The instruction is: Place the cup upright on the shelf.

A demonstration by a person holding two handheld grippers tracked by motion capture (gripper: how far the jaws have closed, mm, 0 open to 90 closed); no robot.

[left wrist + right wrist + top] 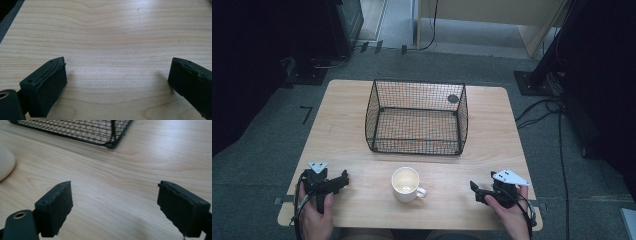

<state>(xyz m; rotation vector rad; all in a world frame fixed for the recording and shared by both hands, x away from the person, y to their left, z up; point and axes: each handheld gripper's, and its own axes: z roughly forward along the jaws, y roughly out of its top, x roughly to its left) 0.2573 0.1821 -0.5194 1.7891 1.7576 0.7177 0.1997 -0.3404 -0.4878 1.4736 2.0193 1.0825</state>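
Black wire mesh forms the basket (417,117) at the middle of the table (492,115), toward the far side, open-topped with nothing in it. Near of it stands the cream mug (406,184), round and glossy, its handle pointing right, its inside pale and bare. Light wood grain runs across the tabletop. The left gripper (343,179) and right gripper (474,190) rest at either side of the mug, each with jaws spread wide over bare wood.
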